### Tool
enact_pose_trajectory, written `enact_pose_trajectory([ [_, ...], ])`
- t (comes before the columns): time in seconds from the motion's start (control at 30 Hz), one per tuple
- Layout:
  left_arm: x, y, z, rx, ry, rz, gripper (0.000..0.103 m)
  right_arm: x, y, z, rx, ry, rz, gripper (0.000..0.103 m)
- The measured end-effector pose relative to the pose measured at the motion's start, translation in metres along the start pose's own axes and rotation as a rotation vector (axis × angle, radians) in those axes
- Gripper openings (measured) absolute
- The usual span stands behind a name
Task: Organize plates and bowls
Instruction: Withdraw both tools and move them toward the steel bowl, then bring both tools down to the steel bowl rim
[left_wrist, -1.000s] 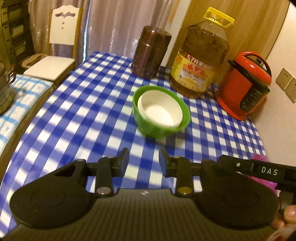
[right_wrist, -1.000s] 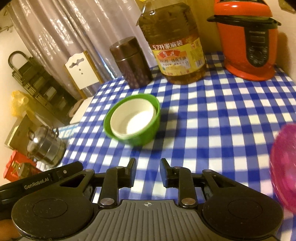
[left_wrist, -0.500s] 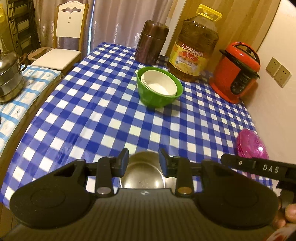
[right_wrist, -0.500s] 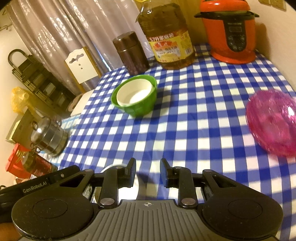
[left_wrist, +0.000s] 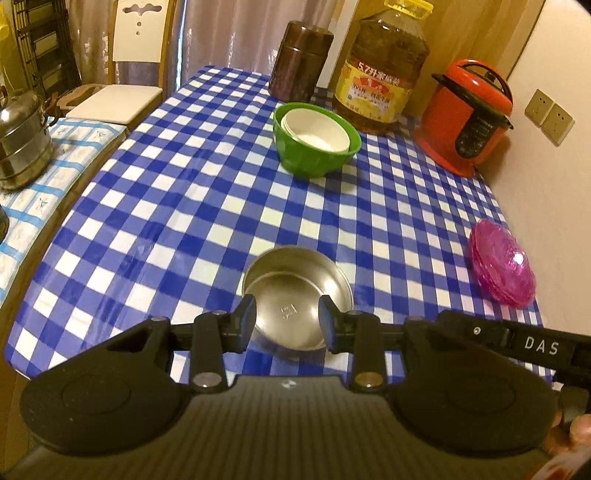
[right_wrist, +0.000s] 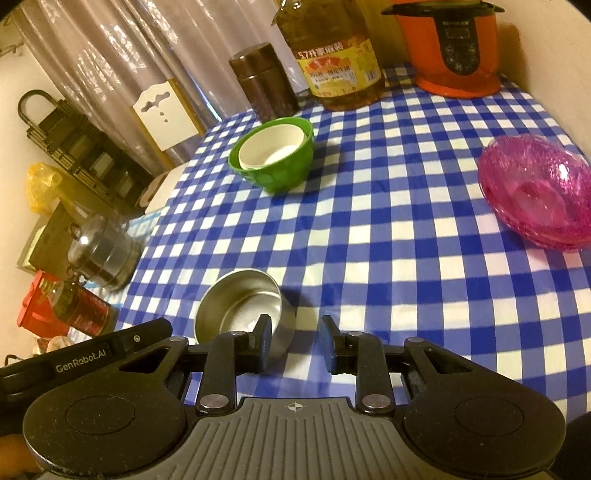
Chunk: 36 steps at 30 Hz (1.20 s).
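Left wrist view has the left tool (left_wrist: 287, 318) poised empty, its jaws parted with nothing between the pads, lined up over the steel bowl (left_wrist: 297, 295) that stands near the front edge of the desk (left_wrist: 177, 206). A second ago neither camera showed this bowl; both tools have drawn back from the green bowl (left_wrist: 316, 142) with the white bowl (left_wrist: 314, 129) nested inside it, so the steel bowl has come into sight. I judge that one nesting step is done and the steel bowl is the likely next pick. Right wrist view shows the right tool (right_wrist: 294, 341) likewise released and empty, with the steel bowl just beyond its left finger, not between the pads. Farther out, the pink plates (right_wrist: 535, 192) sit toward the desk's right side, well apart from both bowls. This view shows their open, textured hollow, whereas the left camera catches them edge-on as a stack, which the right camera barely hints at. At the desk's far end stand a brown canister (left_wrist: 300, 61), an oil bottle (left_wrist: 382, 70) and a red cooker (left_wrist: 467, 118).
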<state>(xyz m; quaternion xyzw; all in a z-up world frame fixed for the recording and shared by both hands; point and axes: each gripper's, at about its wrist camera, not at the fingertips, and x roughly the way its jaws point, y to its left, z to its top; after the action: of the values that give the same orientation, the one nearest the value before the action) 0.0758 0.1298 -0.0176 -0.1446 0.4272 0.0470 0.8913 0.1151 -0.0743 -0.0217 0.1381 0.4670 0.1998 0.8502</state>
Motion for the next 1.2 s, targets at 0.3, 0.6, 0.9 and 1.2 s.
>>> enact_pose_trajectory([
  [0.3,0.005,0.003,-0.007,-0.004,0.02,-0.004,0.033,0.002,-0.003,-0.007,0.006,0.012,-0.023,0.029],
  [0.6,0.012,0.002,-0.009,-0.004,0.039,-0.007,0.034,0.007,-0.006,-0.01,0.017,0.024,-0.034,0.029],
  [0.9,0.024,0.01,-0.003,-0.009,0.052,-0.011,0.034,0.017,-0.009,-0.011,0.032,0.038,-0.047,0.029],
  [1.2,0.043,0.021,0.002,0.009,0.078,-0.023,0.034,0.03,-0.007,-0.008,0.048,0.01,-0.003,0.029],
])
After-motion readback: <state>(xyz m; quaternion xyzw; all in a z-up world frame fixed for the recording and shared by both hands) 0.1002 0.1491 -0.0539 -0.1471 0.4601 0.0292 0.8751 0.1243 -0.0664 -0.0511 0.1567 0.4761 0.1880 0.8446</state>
